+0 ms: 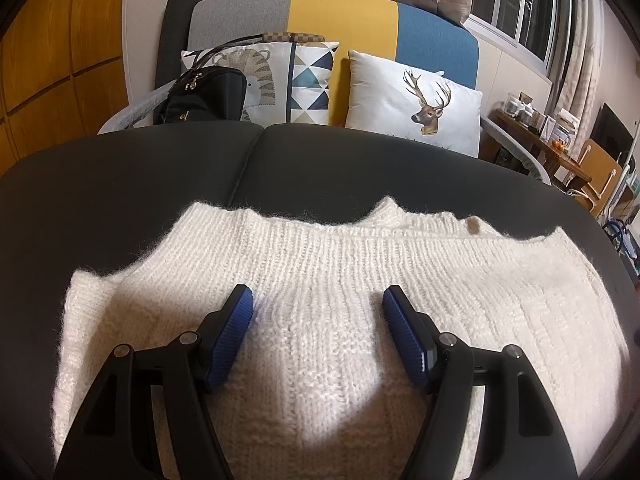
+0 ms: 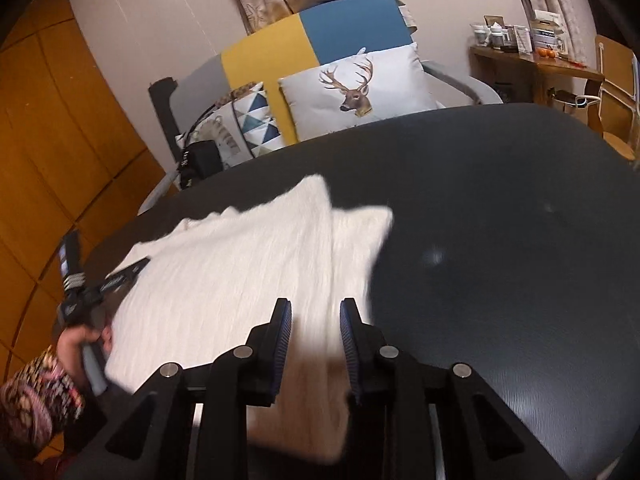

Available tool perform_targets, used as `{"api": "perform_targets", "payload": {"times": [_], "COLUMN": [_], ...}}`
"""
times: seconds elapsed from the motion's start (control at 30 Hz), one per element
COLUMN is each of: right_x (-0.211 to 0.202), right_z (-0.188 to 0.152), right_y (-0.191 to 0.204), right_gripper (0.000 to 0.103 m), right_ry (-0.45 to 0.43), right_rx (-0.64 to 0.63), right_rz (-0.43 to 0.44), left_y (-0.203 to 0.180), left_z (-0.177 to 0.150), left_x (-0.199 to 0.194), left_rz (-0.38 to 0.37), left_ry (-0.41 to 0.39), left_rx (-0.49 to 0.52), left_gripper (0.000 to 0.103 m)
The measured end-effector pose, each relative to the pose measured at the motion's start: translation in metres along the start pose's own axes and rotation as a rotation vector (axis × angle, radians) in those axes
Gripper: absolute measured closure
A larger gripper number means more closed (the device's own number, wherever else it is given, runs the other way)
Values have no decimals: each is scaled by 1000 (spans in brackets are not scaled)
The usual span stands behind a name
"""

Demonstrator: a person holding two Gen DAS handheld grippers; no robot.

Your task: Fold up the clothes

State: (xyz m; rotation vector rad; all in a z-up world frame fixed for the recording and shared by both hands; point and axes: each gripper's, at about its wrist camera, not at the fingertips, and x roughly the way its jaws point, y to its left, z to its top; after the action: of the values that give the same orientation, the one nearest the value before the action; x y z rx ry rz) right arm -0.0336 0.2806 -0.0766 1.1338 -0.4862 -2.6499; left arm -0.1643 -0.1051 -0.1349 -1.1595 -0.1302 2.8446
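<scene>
- The cream-white chunky knitted sweater (image 1: 320,320) lies flat on the dark matte tabletop (image 1: 120,184), partly folded; in the left wrist view its ribbed edge runs across toward 12 o'clock, and in the right wrist view one layer overlaps another, with a corner (image 2: 376,216) pointing to 1 o'clock.
- The left tongs (image 1: 318,300) hang just over the middle of the knit, blue ribbed pads (image 1: 240,336) standing wide apart with nothing between them; whether the tips touch the wool I cannot tell.
- The right tongs (image 2: 314,312) sit at the sweater's 5 o'clock edge, gapped only narrowly, pads clear of the cloth and holding nothing. This view is blurred.
- At 8 o'clock in the right wrist view, a hand (image 2: 80,340) in a patterned sleeve grips the other tool's handle.
- Risks, as I judge them: a loose, fluffy knit can snag on the ribbed pads and drag the layers askew; a narrow bite may catch only the top layer, so the fold opens on lifting; a hurried sweep could shove the pile across the smooth top.
- Beyond, at 12 o'clock, a deer-print white cushion (image 1: 416,100) rests against a grey, yellow and blue sofa (image 1: 344,16), well clear.
</scene>
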Motion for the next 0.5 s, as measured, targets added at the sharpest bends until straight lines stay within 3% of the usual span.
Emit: {"api": "perform_targets", "payload": {"times": [0.07, 0.13, 0.23, 0.43, 0.5], "right_x": [-5, -3, 12, 9, 1], "right_z": [-15, -27, -40, -35, -25], "right_y": [3, 11, 8, -17, -16], "right_gripper": [79, 91, 97, 94, 91], "right_ry": [18, 35, 83, 69, 10], "right_rx": [-15, -59, -85, 97, 95], "right_rz": [40, 41, -58, 49, 70], "left_y": [0, -1, -1, -1, -1], "left_z": [0, -2, -2, -1, 0], "left_x": [-1, -1, -2, -2, -1], "left_rz": [0, 1, 1, 1, 5], "left_ry": [-1, -1, -1, -1, 0], "left_rx": [0, -1, -1, -1, 2], "left_gripper": [32, 32, 32, 32, 32]}}
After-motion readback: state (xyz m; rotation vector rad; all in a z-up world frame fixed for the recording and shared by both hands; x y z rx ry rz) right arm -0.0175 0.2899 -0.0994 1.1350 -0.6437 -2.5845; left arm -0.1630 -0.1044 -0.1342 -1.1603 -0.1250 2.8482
